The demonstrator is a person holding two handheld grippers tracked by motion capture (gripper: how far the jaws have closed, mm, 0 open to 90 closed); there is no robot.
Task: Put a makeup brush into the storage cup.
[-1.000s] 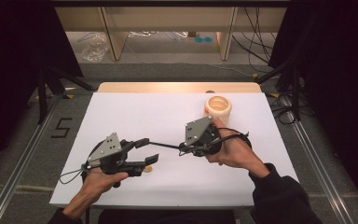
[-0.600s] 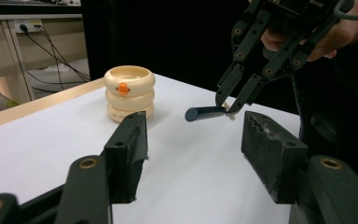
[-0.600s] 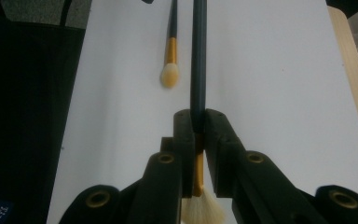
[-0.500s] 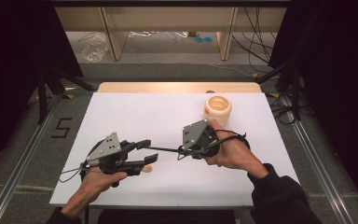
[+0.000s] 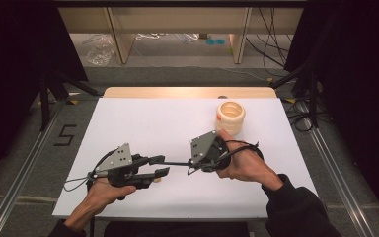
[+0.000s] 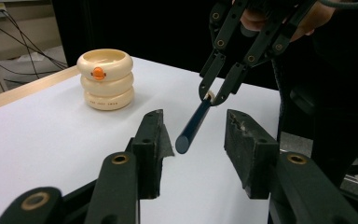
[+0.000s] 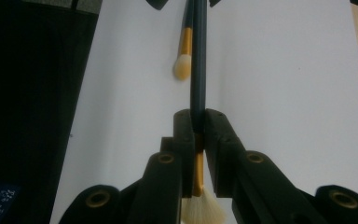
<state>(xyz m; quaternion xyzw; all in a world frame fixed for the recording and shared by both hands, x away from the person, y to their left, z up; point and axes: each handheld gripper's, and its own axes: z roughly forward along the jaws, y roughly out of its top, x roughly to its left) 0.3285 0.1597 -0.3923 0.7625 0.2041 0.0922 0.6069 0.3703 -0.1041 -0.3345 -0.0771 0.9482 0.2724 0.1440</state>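
My right gripper (image 5: 193, 165) (image 7: 196, 126) is shut on a makeup brush (image 7: 198, 70) with a dark blue handle, a gold ferrule and cream bristles, gripping it near the ferrule. It holds the brush level above the white table, handle toward the left. My left gripper (image 5: 165, 165) (image 6: 196, 135) has the handle's free end (image 6: 185, 139) between its jaws. Those jaws have just been closing, and a gap still shows on both sides of the handle. A second brush (image 7: 183, 56) lies on the table below the held one.
A cream ringed holder (image 5: 230, 117) (image 6: 105, 79) with an orange dot stands at the back right of the white table (image 5: 143, 123). A wooden strip (image 5: 187, 92) runs along the far edge. Dark curtains and cables flank the table.
The left gripper's jaws have narrowed around the brush handle's end. Both hands and the held brush stay where they were.
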